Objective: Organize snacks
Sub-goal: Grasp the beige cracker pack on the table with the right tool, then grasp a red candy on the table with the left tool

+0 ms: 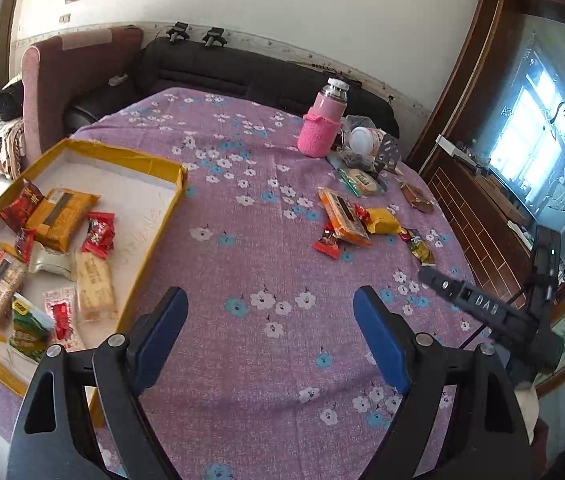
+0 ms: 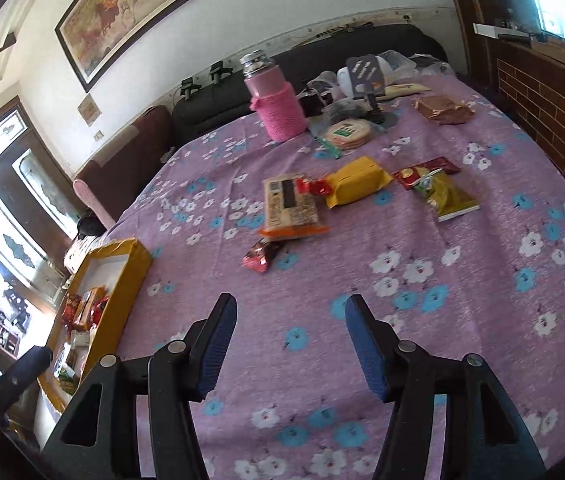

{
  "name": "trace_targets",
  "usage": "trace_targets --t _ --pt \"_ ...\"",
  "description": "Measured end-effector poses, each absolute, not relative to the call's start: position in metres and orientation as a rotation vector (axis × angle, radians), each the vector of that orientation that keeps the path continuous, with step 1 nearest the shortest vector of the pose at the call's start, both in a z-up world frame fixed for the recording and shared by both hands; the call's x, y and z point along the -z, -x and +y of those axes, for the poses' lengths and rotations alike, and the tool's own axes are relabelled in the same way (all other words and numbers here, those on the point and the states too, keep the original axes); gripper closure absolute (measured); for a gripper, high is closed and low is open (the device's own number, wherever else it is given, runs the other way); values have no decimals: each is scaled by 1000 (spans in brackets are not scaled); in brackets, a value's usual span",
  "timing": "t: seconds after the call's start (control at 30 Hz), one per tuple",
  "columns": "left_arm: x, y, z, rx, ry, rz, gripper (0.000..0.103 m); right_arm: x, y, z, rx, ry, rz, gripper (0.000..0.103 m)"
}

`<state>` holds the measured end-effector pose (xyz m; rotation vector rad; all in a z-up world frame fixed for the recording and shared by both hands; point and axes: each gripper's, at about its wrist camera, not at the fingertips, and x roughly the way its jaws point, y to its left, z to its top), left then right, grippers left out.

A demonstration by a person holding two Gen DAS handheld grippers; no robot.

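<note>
A yellow-rimmed box [image 1: 146,159] at the table's left holds several snack packets, and it also shows in the right wrist view [image 2: 134,268]. Loose snacks lie mid-table: an orange biscuit pack [image 2: 290,208], a yellow pack [image 2: 356,186], a small red candy [image 2: 260,258], a green-yellow packet [image 2: 446,196], round crackers [image 2: 348,133] and a brown packet [image 2: 442,110]. The orange pack also shows in the left wrist view [image 1: 344,216]. My left gripper [image 1: 270,304] is open and empty above the cloth. My right gripper [image 2: 290,312] is open and empty, short of the red candy.
A pink flask [image 2: 276,106] stands at the far side beside a clutter of bags and a phone stand [image 2: 366,76]. A dark sofa [image 1: 242,68] runs behind the table. The right gripper's body [image 1: 482,308] shows at the left view's right edge.
</note>
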<state>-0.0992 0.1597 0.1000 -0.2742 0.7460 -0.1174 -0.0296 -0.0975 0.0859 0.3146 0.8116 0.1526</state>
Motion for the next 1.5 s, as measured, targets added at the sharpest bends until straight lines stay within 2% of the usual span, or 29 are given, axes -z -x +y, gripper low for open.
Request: trace_targets --t 0.2,0.33,0.57,0.77,0.97,1.27,1.37,1.5 --pt "-79 82 164 111 299 813 18 -80 -51 -127 -138 -378 869 43" --pt "-74 73 167 111 295 825 18 -72 -105 -99 -260 -364 945 43" --pt "-64 61 171 127 289 850 18 -57 -193 -55 -136 -215 1045 44" --pt "-57 57 185 146 322 861 18 -28 -223 -30 -128 -139 1184 43" --pt "-56 62 196 155 360 850 18 -23 -197 -8 -121 -60 1213 46" --pt "-57 72 193 185 352 849 18 -52 -81 -28 -243 -85 1223 46" --pt "-56 70 182 208 347 860 18 -48 -63 -41 -158 1 1175 43" --pt "-61 66 168 219 312 859 18 -35 -46 -64 -160 -92 1139 40"
